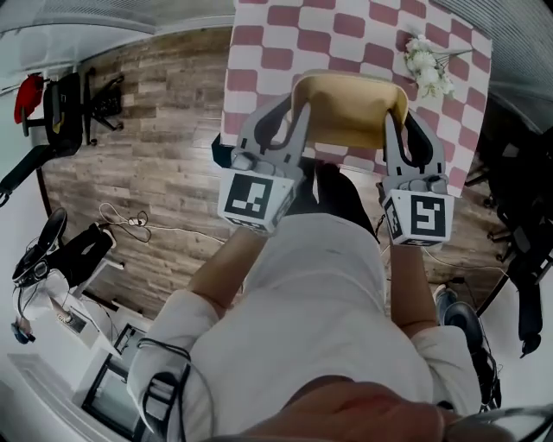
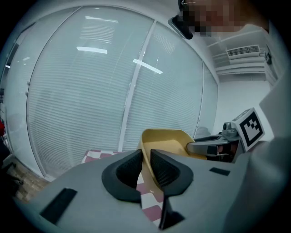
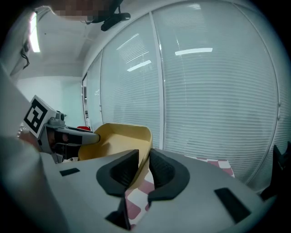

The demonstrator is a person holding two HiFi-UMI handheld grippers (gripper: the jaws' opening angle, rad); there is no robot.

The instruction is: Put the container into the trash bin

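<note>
Far L in head view: 1 black office chair [image 1: 73, 108] on the wood floor [image 1: 155, 155].

L gripper [image 1: 292, 108] is clamped on the L end wall of the container [image 1: 350, 108]. In the L gripper view, the thin wall sits pinched between both pads of the gripper [image 2: 145, 164], one pad inside the rim and one outside.

Container: 1 only. It's mustard-yellow, a shallow tray shape w/ rounded corners and thin walls, and the inside looks bare. The open side faces up. Its long axis runs L-R across the head view, spanning from one gripper to the other. It's held in the air over the near edge of 1 table w/ red/white check cloth [image 1: 346, 26]. The cloth shows below it in both gripper views [image 2: 166, 141] [image 3: 120, 136].

R gripper [image 1: 399, 121] has the same hold on the R end wall, w/ pads closed on the rim [image 3: 144, 166].

That makes 2 grippers, 1 per end.

Far R on the cloth: 1 bunch of white flowers [image 1: 428, 65], well apart from the tray.
</note>
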